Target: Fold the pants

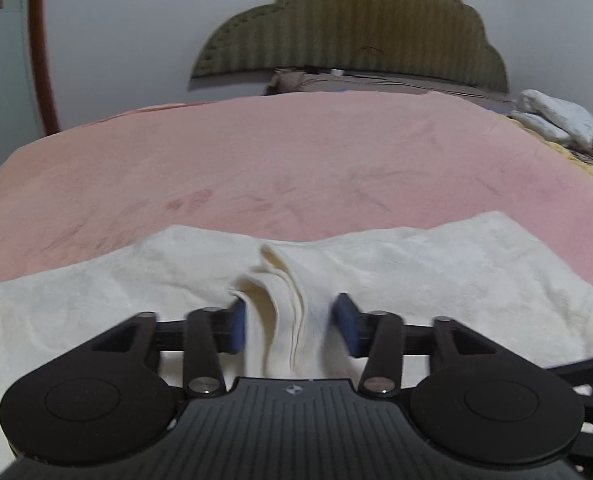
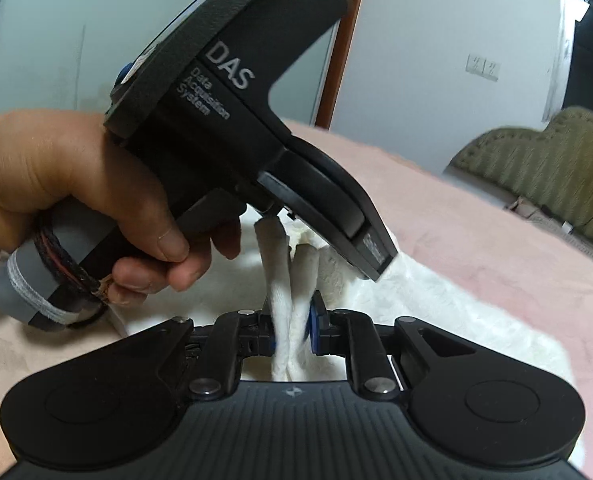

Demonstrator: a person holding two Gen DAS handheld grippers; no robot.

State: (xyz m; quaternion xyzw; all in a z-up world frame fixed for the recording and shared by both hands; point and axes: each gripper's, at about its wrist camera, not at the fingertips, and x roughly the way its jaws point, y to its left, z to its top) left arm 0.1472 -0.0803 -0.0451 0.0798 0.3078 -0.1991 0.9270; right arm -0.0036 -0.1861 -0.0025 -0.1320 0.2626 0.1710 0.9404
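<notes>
Before me a pink bedspread [image 1: 296, 152] covers the bed, running back to a scalloped olive padded headboard [image 1: 360, 28]. The cream-white textured pants [image 1: 436, 264] lie across its near edge. My left gripper [image 1: 290, 324] stands released, blue pads either side of a raised fold without pressing it. My right gripper [image 2: 292, 330] is clenched on a bunched ridge of the pants.

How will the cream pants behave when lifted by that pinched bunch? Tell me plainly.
Probably floppy: the pants gather into soft ridges between the left gripper pads. Likely light, since the right gripper holds a thin pinched bunch upright. The rest should sag and drag across the pink blanket.
</notes>
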